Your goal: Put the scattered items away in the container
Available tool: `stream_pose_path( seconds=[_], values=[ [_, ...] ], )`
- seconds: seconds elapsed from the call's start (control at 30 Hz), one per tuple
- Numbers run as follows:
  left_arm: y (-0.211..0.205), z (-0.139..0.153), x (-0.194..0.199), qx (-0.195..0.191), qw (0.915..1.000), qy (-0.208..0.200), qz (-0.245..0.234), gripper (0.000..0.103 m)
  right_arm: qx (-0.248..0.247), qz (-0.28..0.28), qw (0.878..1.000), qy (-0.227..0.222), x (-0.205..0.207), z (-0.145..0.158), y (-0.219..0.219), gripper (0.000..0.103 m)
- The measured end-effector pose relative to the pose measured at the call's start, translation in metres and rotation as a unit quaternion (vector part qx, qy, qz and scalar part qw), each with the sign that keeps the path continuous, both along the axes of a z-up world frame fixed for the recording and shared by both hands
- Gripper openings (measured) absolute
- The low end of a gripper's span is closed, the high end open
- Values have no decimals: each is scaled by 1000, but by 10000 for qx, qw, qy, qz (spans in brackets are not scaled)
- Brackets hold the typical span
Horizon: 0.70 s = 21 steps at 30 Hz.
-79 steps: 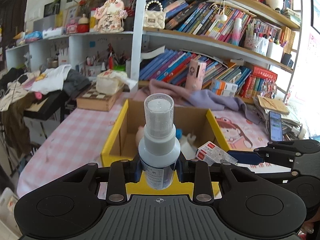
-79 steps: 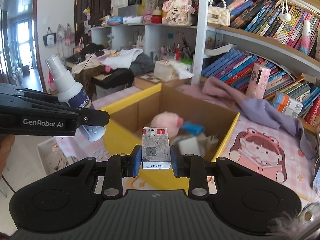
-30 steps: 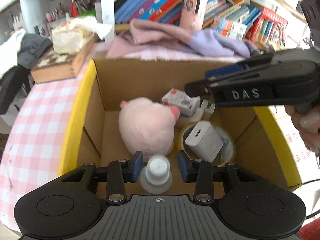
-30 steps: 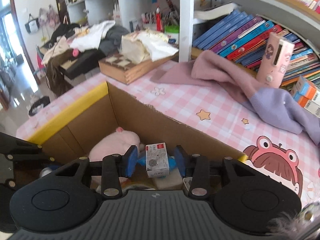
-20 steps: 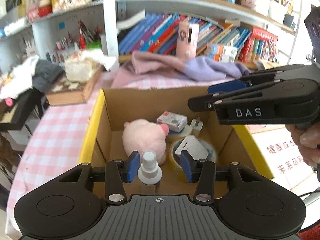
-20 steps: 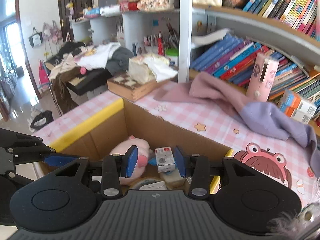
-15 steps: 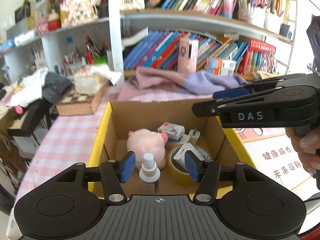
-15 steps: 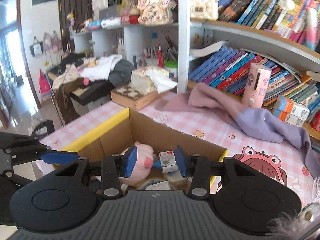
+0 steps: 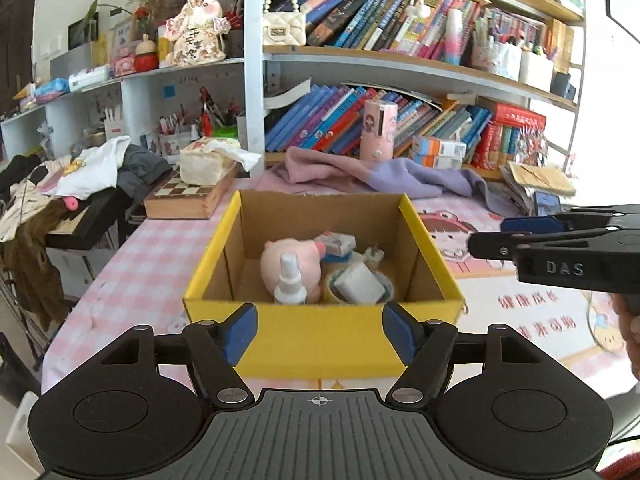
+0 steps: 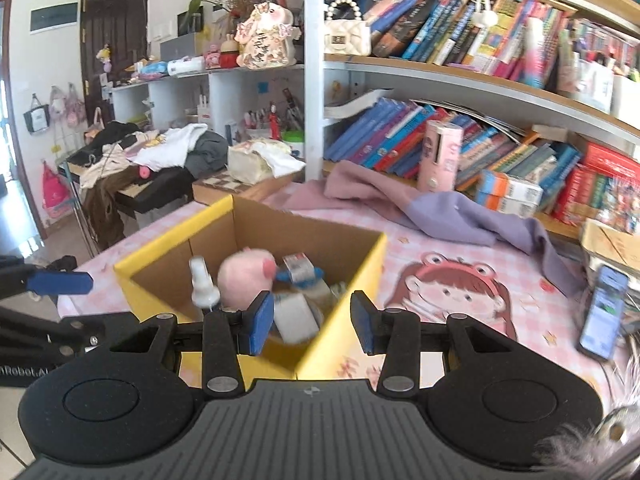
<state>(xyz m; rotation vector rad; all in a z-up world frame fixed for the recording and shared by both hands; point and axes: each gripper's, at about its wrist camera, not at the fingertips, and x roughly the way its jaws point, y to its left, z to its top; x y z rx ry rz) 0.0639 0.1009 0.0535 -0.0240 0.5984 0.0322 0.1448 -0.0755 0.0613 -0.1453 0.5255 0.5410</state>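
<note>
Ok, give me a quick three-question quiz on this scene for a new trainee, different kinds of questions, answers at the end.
1. True or false: the spray bottle stands upright inside the yellow box.
2. Which item lies on the tape roll? A) the white charger B) a phone C) a book
3. Fill in: between the fingers of the left gripper and the right gripper there is ____ held.

Key: 1 true; 2 A; 3 nothing.

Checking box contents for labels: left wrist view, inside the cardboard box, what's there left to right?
Spray bottle → pink plush toy → white charger block sitting on the tape roll.
</note>
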Motion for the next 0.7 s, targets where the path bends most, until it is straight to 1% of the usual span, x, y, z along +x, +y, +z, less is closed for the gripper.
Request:
stream_pose_path(
  seconds=[0.07, 0.17, 0.2, 0.37, 0.5, 0.6, 0.7],
  values=[
    [-3, -1, -9, 48, 10000, -14, 15, 71, -4, -99, 9999, 23, -13, -4, -8, 41],
    [-6, -2, -20, -33, 10000, -30, 56, 72, -26, -253, 9997, 26, -30, -10, -17, 41],
    [-7, -3, -23, -53, 10000, -24, 50, 74, -44, -305, 9995, 19, -35, -12, -19, 41],
    [-19, -13, -35, -20, 9998, 165, -135, 75, -69, -578, 9982, 133, -57, -24, -32, 41],
    [-29, -18, -42, -3, 9996, 179, -201, 75, -125, -780, 9968, 113, -74, -30, -39, 42],
    [-37, -21, -48, 79, 9998, 146, -141, 77, -198, -903, 9957, 72, -85, -34, -43, 43],
    [-41, -24, -54, 202, 9998, 56, -67, 81, -282, -1036, 9942, 13, -95, -38, -48, 45]
  ],
)
